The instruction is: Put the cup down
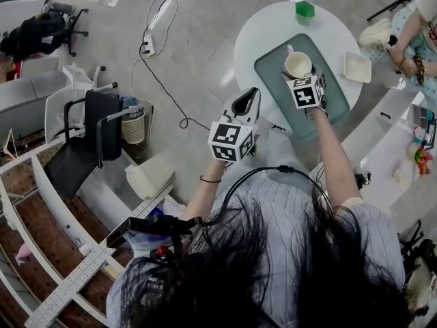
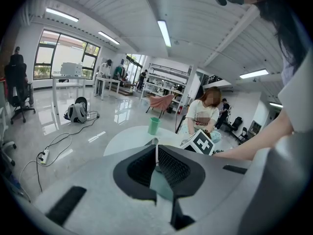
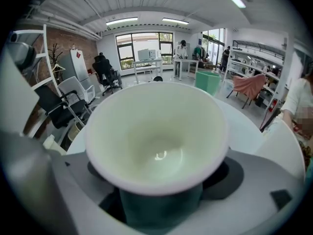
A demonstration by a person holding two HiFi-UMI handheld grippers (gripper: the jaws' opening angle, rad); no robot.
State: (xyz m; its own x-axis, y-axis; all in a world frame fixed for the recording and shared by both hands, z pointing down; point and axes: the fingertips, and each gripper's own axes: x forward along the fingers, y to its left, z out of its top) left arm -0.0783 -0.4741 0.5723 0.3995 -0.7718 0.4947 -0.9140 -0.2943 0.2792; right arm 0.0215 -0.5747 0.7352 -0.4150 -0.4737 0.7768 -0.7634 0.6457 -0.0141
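Observation:
A cream cup with a handle sits between the jaws of my right gripper, which is shut on it over the teal tray on the round white table. In the right gripper view the empty cup fills the frame, with teal tray showing beneath it. Whether the cup touches the tray I cannot tell. My left gripper hangs at the table's near edge, left of the tray, its jaws shut on nothing.
A small green cup stands at the table's far edge, and a white square bowl sits right of the tray. A seated person is at the far right. A black chair and a floor cable are to the left.

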